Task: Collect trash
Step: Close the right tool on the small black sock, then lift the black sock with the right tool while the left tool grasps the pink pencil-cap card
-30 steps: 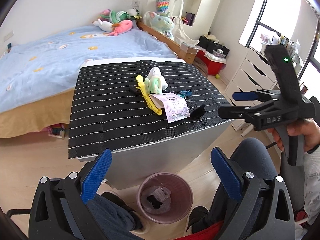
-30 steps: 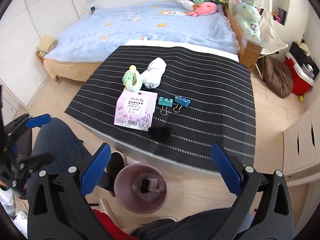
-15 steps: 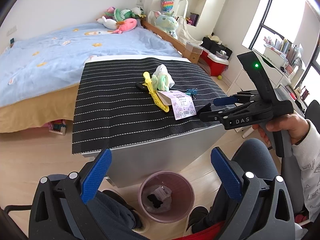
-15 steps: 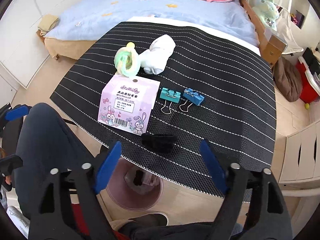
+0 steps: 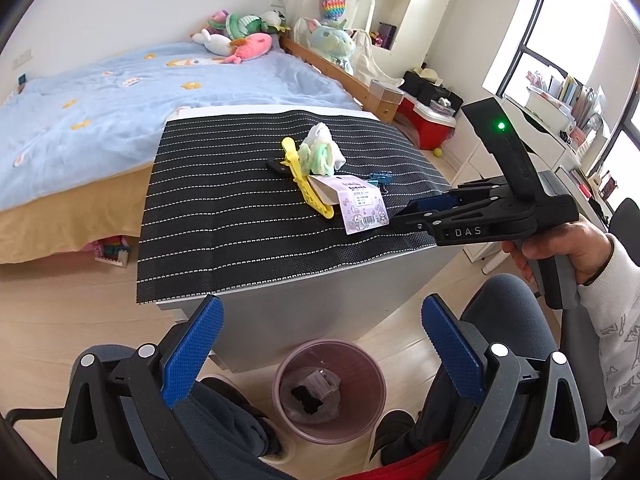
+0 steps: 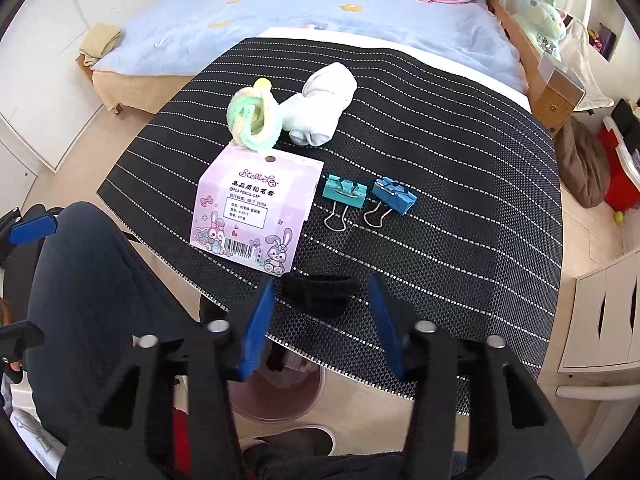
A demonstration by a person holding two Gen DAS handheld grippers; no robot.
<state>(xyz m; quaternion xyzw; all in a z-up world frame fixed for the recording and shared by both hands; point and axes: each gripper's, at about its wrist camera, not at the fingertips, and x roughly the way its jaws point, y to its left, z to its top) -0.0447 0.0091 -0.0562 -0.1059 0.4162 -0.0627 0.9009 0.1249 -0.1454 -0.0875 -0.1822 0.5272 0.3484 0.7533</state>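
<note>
A small black scrap [image 6: 320,294] lies near the front edge of the black striped mat [image 6: 460,200]. My right gripper [image 6: 322,282] points down over it, one blue finger on each side. Its jaws are closing, and a narrow gap still shows between each pad and the scrap. In the left wrist view the right gripper [image 5: 404,214] reaches in from the right, a hand on its grip. My left gripper [image 5: 320,306] hangs open and empty in front of the table, above the pink bin [image 5: 280,376], which holds a few scraps.
Also on the mat are a purple pencil-cap packet [image 6: 256,216], two blue binder clips [image 6: 344,194], a green scrunchie [image 6: 254,122], a white sock [image 6: 324,108] and a yellow clip [image 5: 308,188]. A bed stands behind the table, white drawers to the right. The person's knees flank the bin.
My right gripper has come down and forward onto the black scrap, and its jaws have narrowed around it. The left gripper has stayed where it was.
</note>
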